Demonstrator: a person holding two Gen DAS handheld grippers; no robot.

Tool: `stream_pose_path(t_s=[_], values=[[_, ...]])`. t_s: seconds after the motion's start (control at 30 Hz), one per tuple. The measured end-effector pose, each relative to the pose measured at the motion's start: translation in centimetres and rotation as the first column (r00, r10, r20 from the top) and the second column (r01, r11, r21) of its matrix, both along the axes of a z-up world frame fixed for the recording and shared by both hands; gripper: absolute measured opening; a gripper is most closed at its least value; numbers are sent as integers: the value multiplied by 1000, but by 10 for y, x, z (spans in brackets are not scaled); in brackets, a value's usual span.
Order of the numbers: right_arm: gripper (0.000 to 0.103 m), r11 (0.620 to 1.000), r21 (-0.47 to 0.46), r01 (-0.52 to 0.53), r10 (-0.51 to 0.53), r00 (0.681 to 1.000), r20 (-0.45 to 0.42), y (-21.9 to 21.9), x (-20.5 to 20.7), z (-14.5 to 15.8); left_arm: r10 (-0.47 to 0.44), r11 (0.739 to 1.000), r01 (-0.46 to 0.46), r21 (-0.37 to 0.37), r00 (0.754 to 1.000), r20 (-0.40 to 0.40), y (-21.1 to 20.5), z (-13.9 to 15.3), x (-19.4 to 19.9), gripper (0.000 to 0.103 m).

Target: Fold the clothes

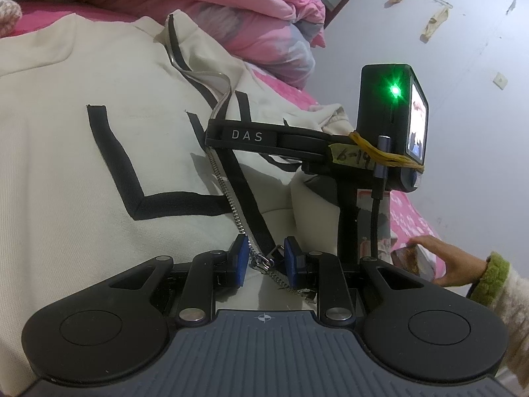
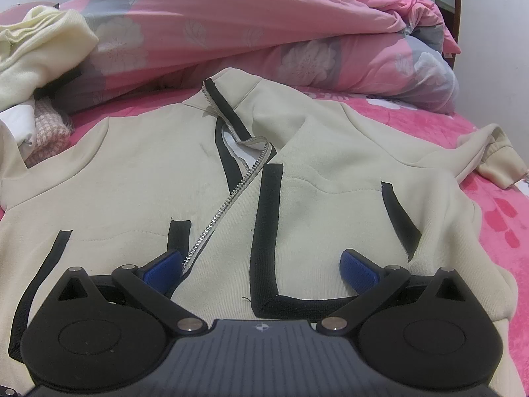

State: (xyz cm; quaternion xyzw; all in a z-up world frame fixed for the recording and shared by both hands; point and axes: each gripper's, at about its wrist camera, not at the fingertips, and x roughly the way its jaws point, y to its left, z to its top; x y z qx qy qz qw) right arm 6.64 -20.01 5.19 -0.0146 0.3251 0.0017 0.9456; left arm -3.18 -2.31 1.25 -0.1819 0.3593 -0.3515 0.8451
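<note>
1. The cream zip jacket (image 2: pixel 139 172) is lying face up and spread across the pink bed (image 2: pixel 496 218), collar toward the bunched pink quilt (image 2: pixel 231 23), zipper (image 2: pixel 215 218) half undone, one sleeve (image 2: pixel 492 152) trailing off to the right.
2. You are sitting at the very start of the fold, I judge: no panel or sleeve is turned over yet, and both tools appear to be resting on the jacket's front.
3. Your left claw (image 1: pixel 263 258) is standing narrowly parted around the zipper pull (image 1: pixel 264 259); the blue pads are flanking it, and I cannot tell whether they are actually pinching it.
4. Your right claw (image 2: pixel 261 268) is gaping wide over the lower front, straddling the black trim (image 2: pixel 264 231) and gripping nothing.
5. In the left view that right tool (image 1: pixel 380 139) is sitting unattended on the jacket, while a hand (image 1: pixel 443 258) in a green cuff is reaching for a phone (image 1: pixel 410 258) near the bed edge.
6. The next move is calling for you to take that tool up again, then smooth the front and bring the trailing sleeve inward.
7. A cream garment heap (image 2: pixel 36 56) is waiting at the far left.
</note>
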Motion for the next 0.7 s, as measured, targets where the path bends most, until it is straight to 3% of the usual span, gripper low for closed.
stream_pose_path(t_s=[0.7], values=[[103, 1000, 0, -1, 1, 1000, 0, 0, 0, 0, 1, 1000, -1, -3, 1000, -4, -1, 1, -1, 24]])
